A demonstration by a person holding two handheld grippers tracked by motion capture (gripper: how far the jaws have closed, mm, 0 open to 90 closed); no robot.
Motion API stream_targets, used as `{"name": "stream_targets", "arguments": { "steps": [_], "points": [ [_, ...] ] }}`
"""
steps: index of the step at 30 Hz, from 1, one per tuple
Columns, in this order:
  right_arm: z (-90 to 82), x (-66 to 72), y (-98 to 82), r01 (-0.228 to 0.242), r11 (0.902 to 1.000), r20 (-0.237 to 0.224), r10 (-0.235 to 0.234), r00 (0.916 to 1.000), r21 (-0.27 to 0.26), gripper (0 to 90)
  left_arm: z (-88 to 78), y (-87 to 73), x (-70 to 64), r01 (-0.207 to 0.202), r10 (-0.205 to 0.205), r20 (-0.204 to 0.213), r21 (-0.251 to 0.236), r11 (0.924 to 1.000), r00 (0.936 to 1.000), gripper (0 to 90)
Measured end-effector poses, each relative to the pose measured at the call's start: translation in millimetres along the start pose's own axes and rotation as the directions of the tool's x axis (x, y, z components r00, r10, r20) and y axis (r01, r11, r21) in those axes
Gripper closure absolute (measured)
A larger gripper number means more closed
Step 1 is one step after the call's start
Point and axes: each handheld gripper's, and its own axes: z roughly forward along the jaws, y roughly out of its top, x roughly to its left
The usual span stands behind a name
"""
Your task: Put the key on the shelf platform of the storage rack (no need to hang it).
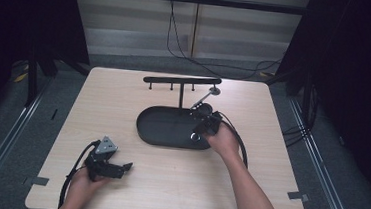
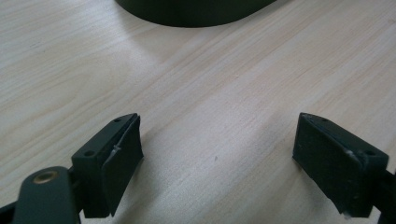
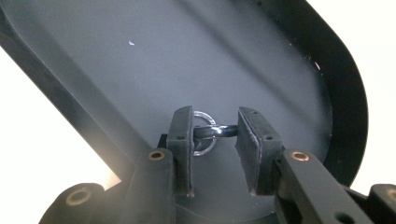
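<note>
Gripping a small dark ring [image 3: 211, 132] low in the frame, the right gripper [image 3: 215, 140] is closing on it above the black oval tray [image 3: 140, 60] — a thin hold, likely slipping if tilted; the left gripper [image 2: 217, 154] is resting open.

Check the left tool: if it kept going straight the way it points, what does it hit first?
Probably the black oval tray. The left tool stands open with bare wooden table ahead of its jaws, and the tray's rim lies next in that line. Low to the table; depth is uncertain.
</note>
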Motion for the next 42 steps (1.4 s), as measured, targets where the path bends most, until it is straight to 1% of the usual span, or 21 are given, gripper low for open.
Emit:
{"name": "stream_targets", "arguments": {
  "steps": [4,6,7,9,10,11,13,16,17,22,30,32,35,37,39,42],
  "points": [
    [-0.1,1.4,-5.0,0.002,1.0000,0.001,-0.002,1.0000,0.004,67.4,0.0,0.0,0.0,0.000,0.000,0.000,-0.001,1.0000,1.0000,15.2],
    [0.2,1.4,-7.7,-0.003,1.0000,-0.006,0.003,1.0000,0.005,67.3,0.1,0.0,0.0,0.000,0.000,0.000,-0.001,1.0000,1.0000,15.2],
    [1.6,1.0,-9.2,0.003,0.9999,-0.003,-0.003,1.0000,0.011,67.3,0.0,0.0,0.0,0.000,0.000,0.000,-0.001,1.0000,1.0000,15.2],
    [6.5,0.9,-11.7,0.012,0.9990,0.004,-0.012,0.9999,0.042,67.3,0.0,0.0,-0.1,0.000,0.000,0.002,0.000,1.0000,1.0000,15.3],
    [6.5,0.9,-11.7,0.012,0.9990,0.004,-0.012,0.9999,0.042,67.3,0.0,0.0,-0.1,0.000,0.000,0.002,0.000,1.0000,1.0000,15.3],
    [10.4,0.2,-13.5,0.007,0.9990,0.015,-0.008,0.9999,0.044,67.4,0.1,0.0,-0.1,0.000,0.000,0.000,-0.001,1.0000,1.0000,15.3],
    [12.0,-1.4,-12.8,-0.004,0.9990,-0.006,0.004,1.0000,0.045,67.3,0.1,0.0,0.0,0.000,0.000,0.001,-0.001,1.0000,1.0000,15.2],
    [14.0,-1.3,-10.1,0.001,0.9988,0.004,-0.001,1.0000,0.050,67.3,0.1,0.0,0.0,0.000,0.000,0.001,-0.001,1.0000,1.0000,15.2],
    [15.1,-1.8,-9.3,-0.002,0.9990,0.006,0.002,1.0000,0.045,67.3,0.1,0.0,-0.1,0.000,0.000,0.001,-0.001,1.0000,1.0000,15.2],
    [20.0,-3.3,-6.4,-0.012,0.9983,0.006,0.012,0.9999,0.056,67.1,0.0,0.0,0.0,-0.003,0.003,0.002,0.000,1.0000,1.0000,15.2],
    [23.5,-4.7,-6.6,-0.026,0.9991,0.019,0.025,0.9995,0.035,66.9,-0.2,0.0,0.2,-0.004,0.004,0.004,0.002,1.0000,1.0000,15.1],
    [23.2,-5.3,-6.9,-0.033,0.9992,0.017,0.033,0.9993,0.024,66.9,0.0,0.0,-0.1,-0.001,0.001,0.005,0.000,1.0000,1.0000,15.1],
    [23.6,-5.8,-7.7,-0.043,0.9988,0.014,0.042,0.9990,0.025,66.6,-0.1,0.0,0.1,-0.004,0.004,0.004,0.002,1.0000,1.0000,15.1],
    [23.4,-6.7,-7.9,-0.040,0.9990,0.021,0.040,0.9990,0.019,62.3,-0.2,0.0,0.1,-0.004,0.004,0.004,0.002,1.0000,1.0000,15.1],
    [22.3,-7.0,-8.1,-0.048,0.9989,0.020,0.048,0.9987,0.003,61.2,-0.2,0.0,0.1,-0.004,0.004,0.004,0.002,1.0000,1.0000,15.1],
    [22.1,-6.4,-8.2,-0.047,0.9989,0.020,0.047,0.9987,-0.003,59.9,-0.2,0.0,0.1,-0.004,0.004,0.004,0.002,1.0000,1.0000,15.1]
  ]
}}
